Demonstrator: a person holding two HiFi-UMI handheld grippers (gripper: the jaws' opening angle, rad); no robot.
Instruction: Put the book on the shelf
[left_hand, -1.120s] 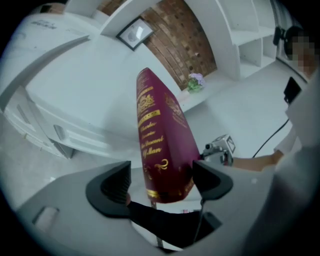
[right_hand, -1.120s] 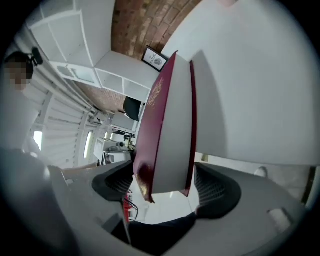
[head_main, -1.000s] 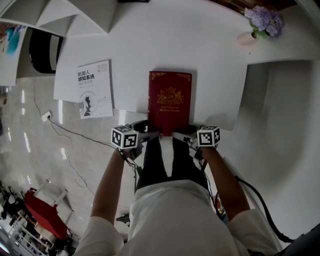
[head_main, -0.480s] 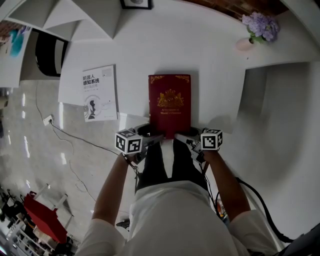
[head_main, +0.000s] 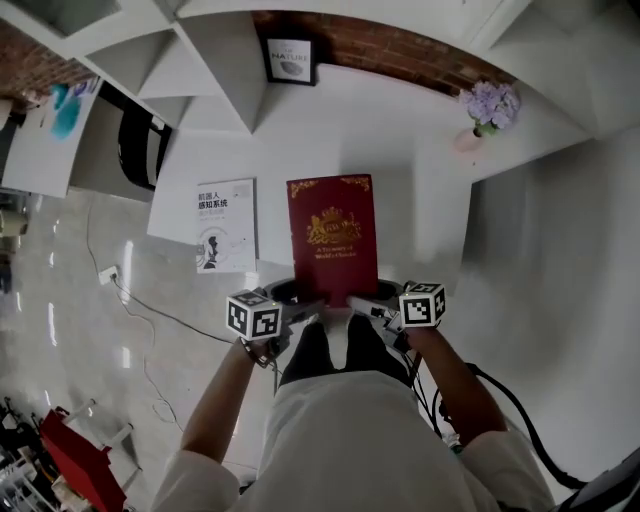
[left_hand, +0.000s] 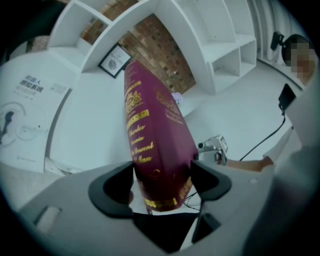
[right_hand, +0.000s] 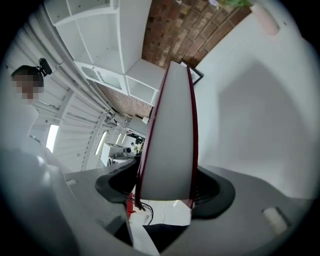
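**Two-handed carry.** We hold the red book (head_main: 333, 238) by its near short edge. The left gripper (left_hand: 161, 181) is clenched across the spine corner and the right gripper (right_hand: 165, 187) across the page-edge corner; both pairs of jaws have just tightened onto the covers. The book's long axis runs straight out from the jaws, above the white table (head_main: 420, 140), towards the shelf (head_main: 215, 55) ahead. Neither hand is nearer, so we judge both must advance together.
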